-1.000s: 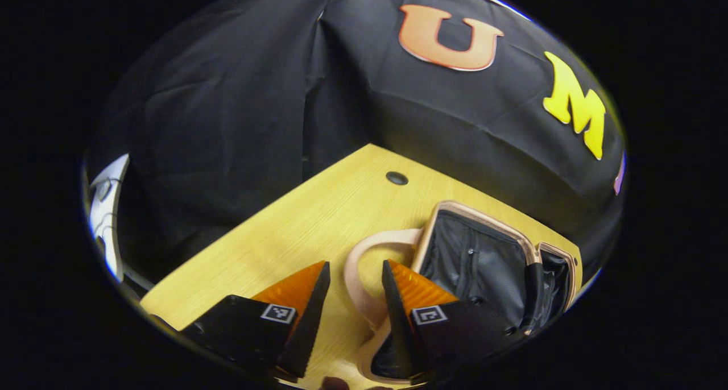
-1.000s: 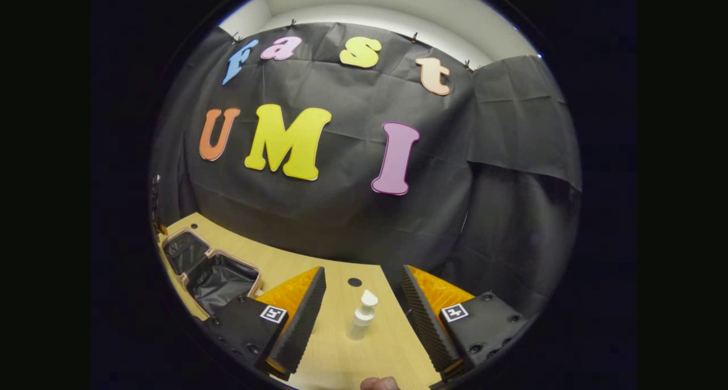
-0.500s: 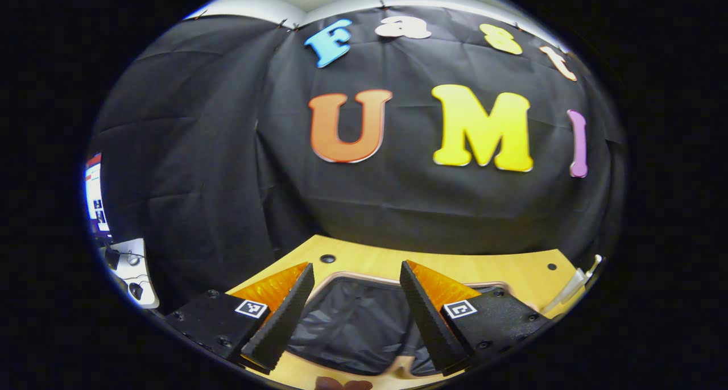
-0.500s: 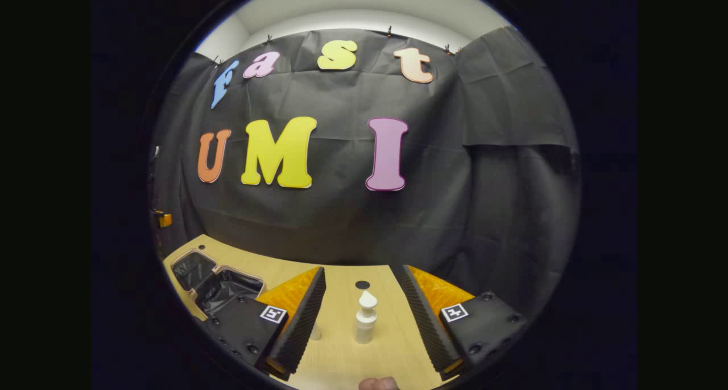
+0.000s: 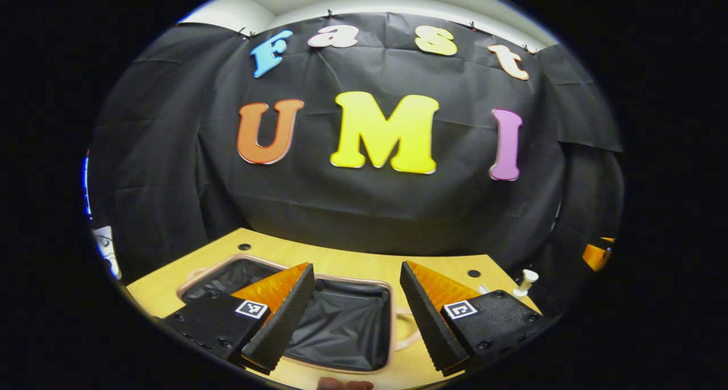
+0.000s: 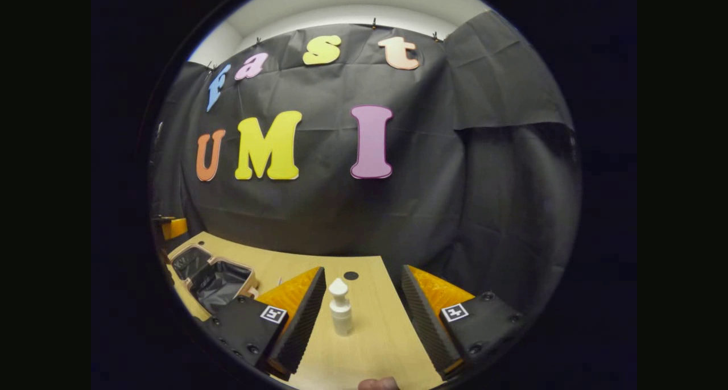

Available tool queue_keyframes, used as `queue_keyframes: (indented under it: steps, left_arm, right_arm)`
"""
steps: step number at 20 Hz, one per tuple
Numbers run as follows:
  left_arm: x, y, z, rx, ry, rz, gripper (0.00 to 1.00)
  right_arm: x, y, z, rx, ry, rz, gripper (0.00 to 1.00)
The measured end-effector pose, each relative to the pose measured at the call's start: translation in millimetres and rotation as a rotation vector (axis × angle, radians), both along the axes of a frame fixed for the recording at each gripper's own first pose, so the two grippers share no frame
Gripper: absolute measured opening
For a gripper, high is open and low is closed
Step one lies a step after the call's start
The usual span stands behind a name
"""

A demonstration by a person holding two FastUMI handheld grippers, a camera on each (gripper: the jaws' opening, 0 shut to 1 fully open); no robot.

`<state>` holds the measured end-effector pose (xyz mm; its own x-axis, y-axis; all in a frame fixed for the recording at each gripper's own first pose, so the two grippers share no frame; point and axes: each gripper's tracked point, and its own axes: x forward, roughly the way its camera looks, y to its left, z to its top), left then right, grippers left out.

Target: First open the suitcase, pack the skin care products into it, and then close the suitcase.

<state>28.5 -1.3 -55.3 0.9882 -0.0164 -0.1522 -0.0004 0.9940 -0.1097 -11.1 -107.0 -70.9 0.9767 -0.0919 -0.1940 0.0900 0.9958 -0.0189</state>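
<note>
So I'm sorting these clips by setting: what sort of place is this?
Most likely a staged recording booth, not a home. Black cloth is pinned up as a wall behind a bare wooden table, which holds just an open suitcase and a white pump bottle.

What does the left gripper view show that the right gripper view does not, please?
Left gripper view: the left gripper, open, hovers close above the open pink-rimmed suitcase with black lining, looking into it. Right gripper view: the right gripper, open, has the upright white plastic pump bottle standing between its fingers. Shared: the suitcase, the bottle and the light wooden table.
</note>
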Motion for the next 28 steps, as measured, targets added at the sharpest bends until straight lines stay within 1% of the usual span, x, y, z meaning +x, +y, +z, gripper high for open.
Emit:
queue_keyframes:
  steps: [3, 6, 9, 12, 14, 16, 18, 21, 25, 28]
  left_arm:
    - [-5, -47, -22, 0.015, 0.057, -0.087, 0.96]
    - [-13, -93, -41, 0.04, 0.092, -0.196, 0.96]
    - [-17, -138, -76, 0.045, 0.158, -0.304, 0.96]
    - [-8, -173, -109, 0.078, 0.2, -0.37, 0.96]
    - [2, -186, -134, 0.072, 0.231, -0.383, 0.96]
    - [18, -194, -162, 0.073, 0.25, -0.378, 0.97]
    - [37, -199, -186, 0.081, 0.269, -0.354, 0.97]
    - [66, -200, -210, 0.096, 0.273, -0.316, 0.97]
    - [86, -203, -234, 0.101, 0.293, -0.303, 0.97]
    - [92, -205, -247, 0.103, 0.32, -0.311, 0.97]
  right_arm:
    - [1, -8, -6, 0.002, 0.016, 0.006, 0.8]
    - [-2, -16, -17, 0.004, 0.041, 0.007, 0.8]
    - [-9, -25, -26, -0.016, 0.076, 0.005, 0.8]
    - [-19, -40, -29, -0.044, 0.092, -0.017, 0.8]
    - [-28, -51, -33, -0.047, 0.108, -0.044, 0.8]
    - [-35, -62, -40, -0.051, 0.135, -0.078, 0.8]
    - [-46, -73, -50, -0.047, 0.168, -0.104, 0.8]
    - [-59, -84, -64, -0.073, 0.218, -0.11, 0.8]
    - [-61, -91, -69, -0.06, 0.251, -0.125, 0.8]
    - [-55, -88, -70, -0.066, 0.249, -0.106, 0.8]
